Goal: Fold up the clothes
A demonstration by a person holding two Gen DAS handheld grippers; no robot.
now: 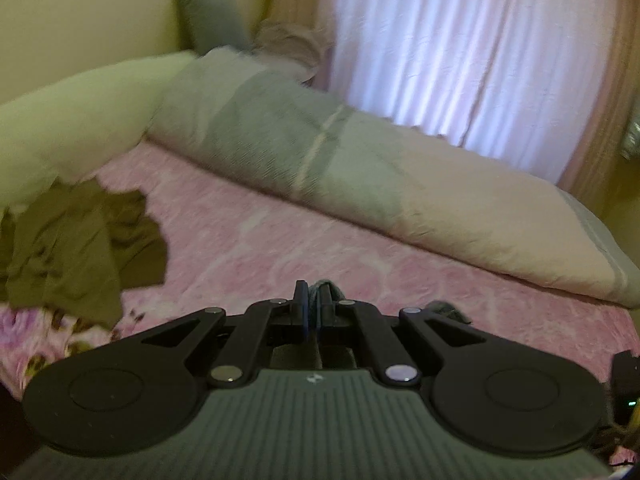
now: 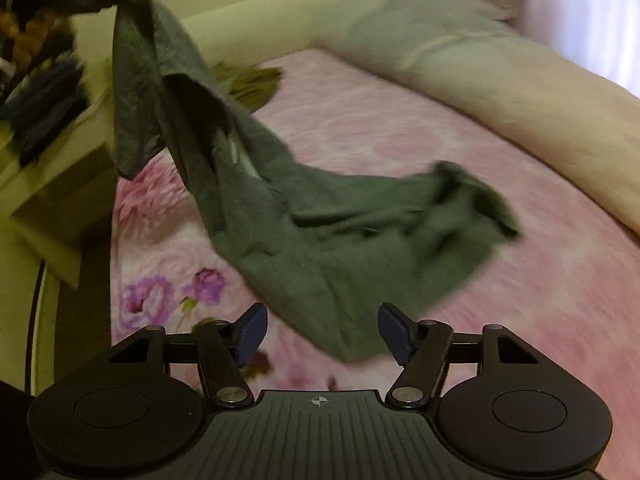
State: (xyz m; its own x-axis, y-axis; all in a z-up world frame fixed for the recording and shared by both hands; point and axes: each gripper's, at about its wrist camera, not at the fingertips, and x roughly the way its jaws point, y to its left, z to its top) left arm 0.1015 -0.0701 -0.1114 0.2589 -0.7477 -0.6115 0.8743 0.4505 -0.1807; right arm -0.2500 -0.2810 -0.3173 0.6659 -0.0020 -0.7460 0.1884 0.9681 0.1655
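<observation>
The left tool [image 1: 314, 304] is clenched on a bunched corner of the grey garment [image 2: 320, 232], and in the right wrist view that corner hangs high up and to the left of the right tool [image 2: 320, 330]. From there the cloth droops in a twisted rope down to the pink bedspread [image 2: 500, 300], where the rest lies rumpled just ahead of the right tool's fingers. The right tool is released, jaws wide, with a hem of the garment lying between them (close, though not pinched).

The risk I see is the twist: if the right tool closes on that hem as it lies, it may catch two layers at once, and the garment would spread crooked. The left grip is on a thin wad, so a hard tug could pull it free. An olive garment [image 1: 80, 248] lies to the left of the left tool, far enough not to snag.
</observation>
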